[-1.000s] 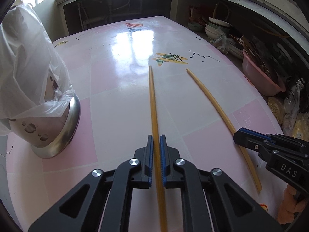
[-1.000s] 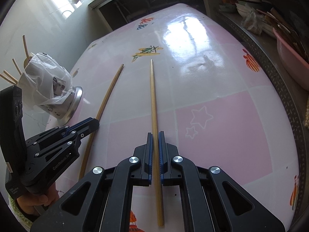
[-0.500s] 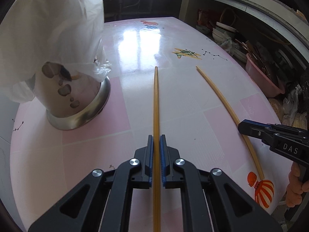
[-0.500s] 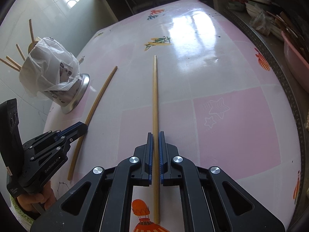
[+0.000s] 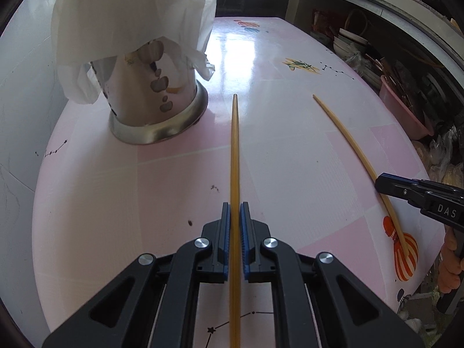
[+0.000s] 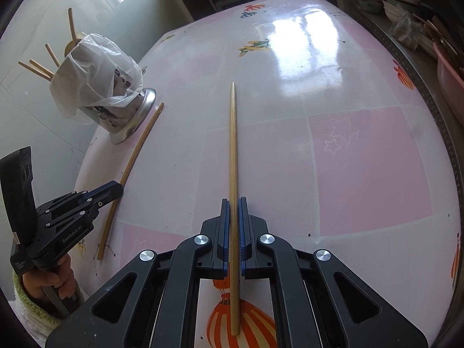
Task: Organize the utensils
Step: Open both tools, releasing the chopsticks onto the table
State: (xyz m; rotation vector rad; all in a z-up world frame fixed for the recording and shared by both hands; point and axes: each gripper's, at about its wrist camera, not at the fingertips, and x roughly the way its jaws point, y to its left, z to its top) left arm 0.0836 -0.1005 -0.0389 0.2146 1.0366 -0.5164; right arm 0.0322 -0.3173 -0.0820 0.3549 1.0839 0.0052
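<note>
By the tabletop's left edge stands the bag-covered holder (image 5: 156, 107). My left gripper (image 5: 235, 217) — nearer it — pinches a chopstick (image 5: 234, 156) pointing ahead, tip just right of its base; my right gripper (image 6: 233, 214) clamps another chopstick (image 6: 233, 150) — farther off.

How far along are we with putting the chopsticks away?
Done: several chopsticks already stand in the bag-covered metal holder. In hand: the left gripper and right gripper are each shut on one chopstick, left chopstick, right chopstick. Left: both go into the holder.
</note>
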